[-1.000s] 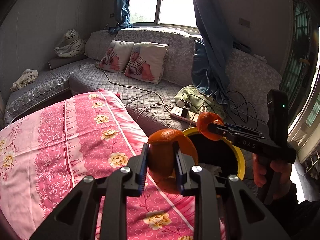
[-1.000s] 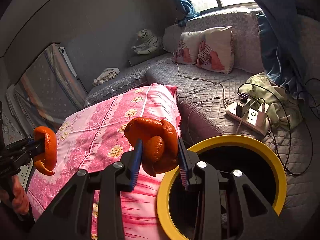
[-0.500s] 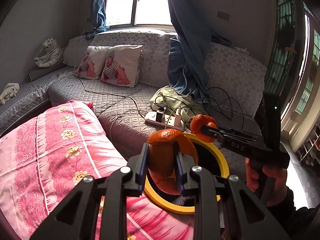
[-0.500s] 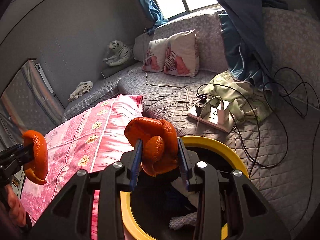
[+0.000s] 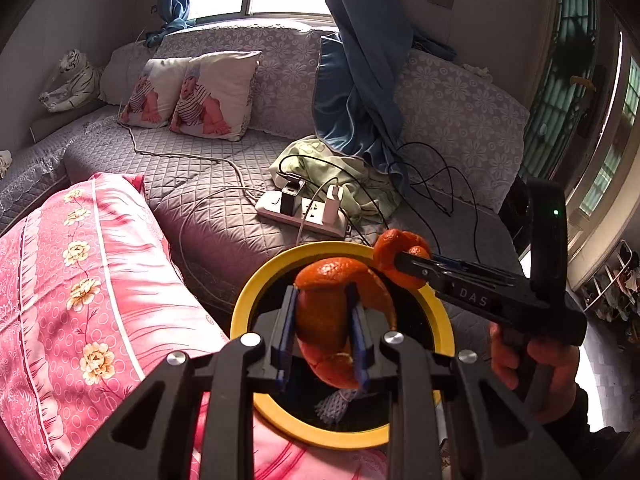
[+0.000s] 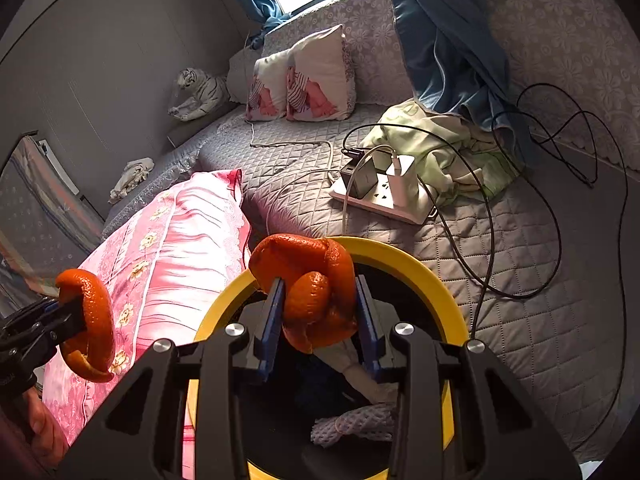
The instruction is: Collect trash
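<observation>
Left wrist view: held a curl of orange peel (image 5: 334,320) between the pads of the left gripper (image 5: 323,334), jaws drawn narrow and clamped on it, long axis roughly upright. Hung directly over the dark mouth of the yellow-rimmed bin (image 5: 256,292), so the drop line ran straight down; probably needed only a release. Showed the right gripper (image 5: 394,258) reaching in from the right, pinched on a second, smaller peel (image 5: 384,246) above the bin's far rim, closer to the edge than to the middle. Showed some white netting (image 5: 334,406) already lying in the bin.

Right wrist view: gripped a crumpled orange peel (image 6: 308,280) in the right gripper (image 6: 318,312), jaws narrow and tight on both sides of it. Sat over the bin rim (image 6: 424,276), with the opening below and just ahead. Caught the left gripper (image 6: 74,314) far to the left with its peel (image 6: 90,320), seen against the pink floral quilt (image 6: 180,232); from this angle, could not tell whether over the bin. Judged the left piece better centred for dropping first.
</observation>
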